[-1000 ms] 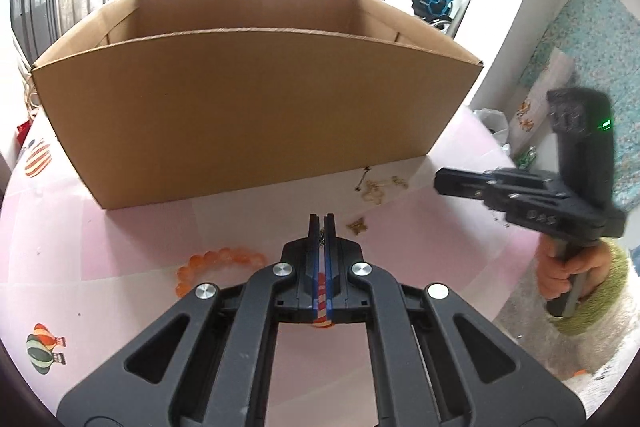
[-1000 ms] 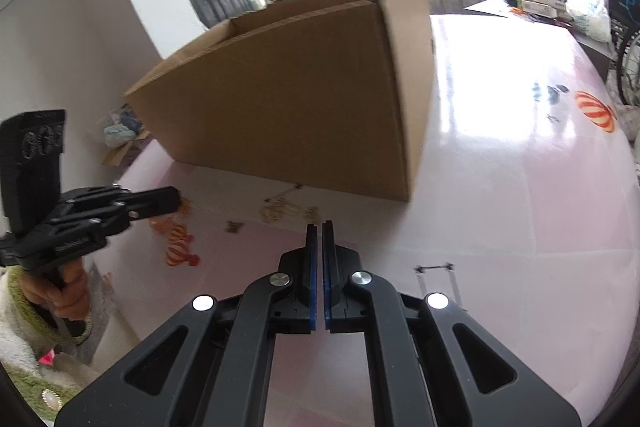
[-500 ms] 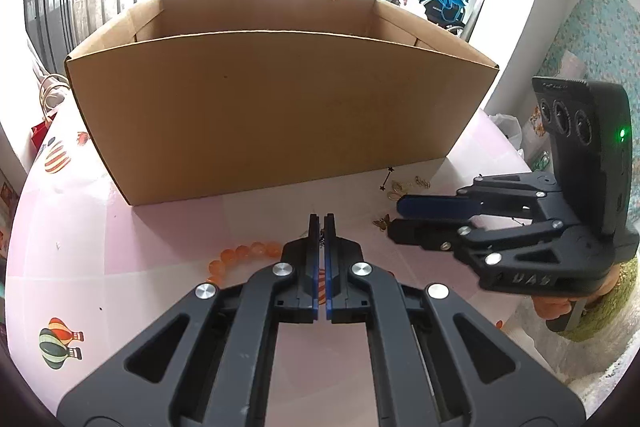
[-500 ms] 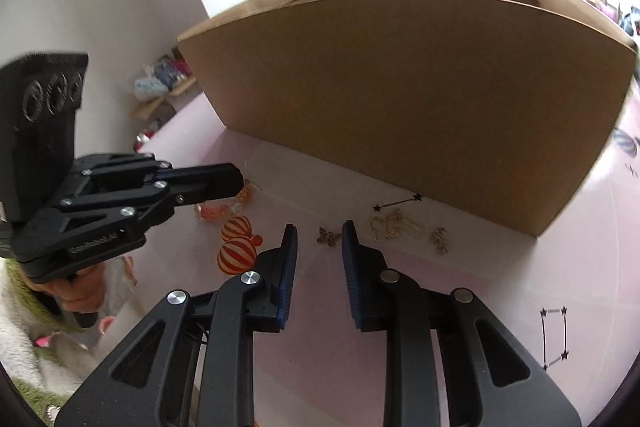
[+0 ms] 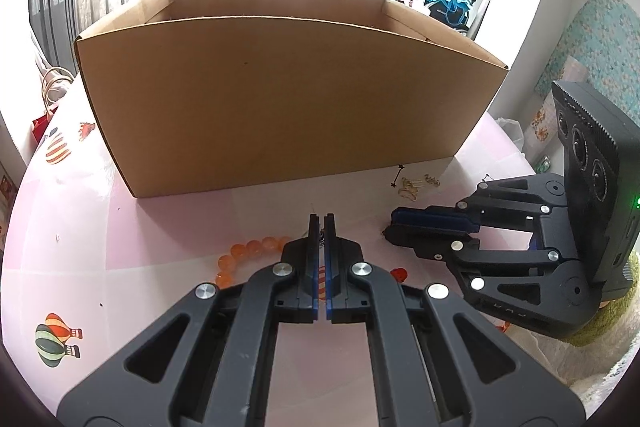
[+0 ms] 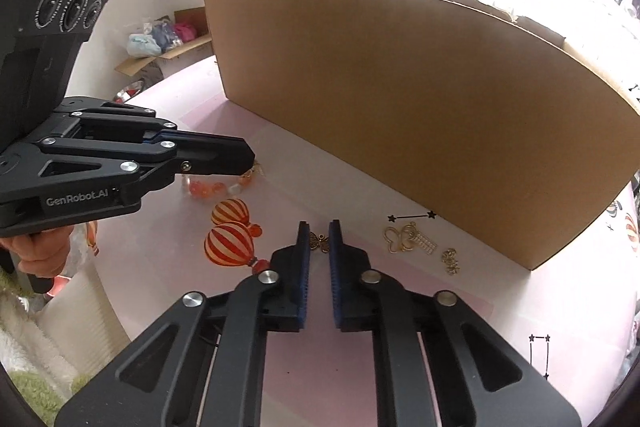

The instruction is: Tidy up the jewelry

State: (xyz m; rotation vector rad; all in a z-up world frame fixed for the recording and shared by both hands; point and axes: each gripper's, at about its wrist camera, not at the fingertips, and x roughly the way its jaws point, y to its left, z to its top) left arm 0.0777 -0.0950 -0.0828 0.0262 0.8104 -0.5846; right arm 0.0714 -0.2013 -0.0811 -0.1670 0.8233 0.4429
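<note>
A small brass butterfly charm (image 6: 319, 241) lies on the pink tablecloth (image 6: 168, 259). My right gripper (image 6: 319, 227) is closing on it, and both blue pads meet its wings. In the left wrist view that gripper (image 5: 390, 227) comes in from the right, jaws nearly together. My left gripper (image 5: 319, 219) is shut, with a thin dark bit between its tips that I cannot identify. It hangs over an orange bead bracelet (image 5: 248, 255), also seen under its tip (image 6: 208, 189). Gold charms (image 6: 408, 239) lie by the cardboard box (image 6: 420, 107).
The tall open cardboard box (image 5: 280, 107) stands just behind the jewelry. A small gold piece (image 6: 450, 259) lies near its corner. Balloon prints (image 6: 230, 243) mark the cloth. A person's hand (image 6: 36, 259) holds the left gripper's handle. Clutter lies beyond the table.
My right gripper swung in toward the left one and came down at the butterfly charm. Its jaws opened, then narrowed onto the charm. The left gripper stayed shut and nearly still.
</note>
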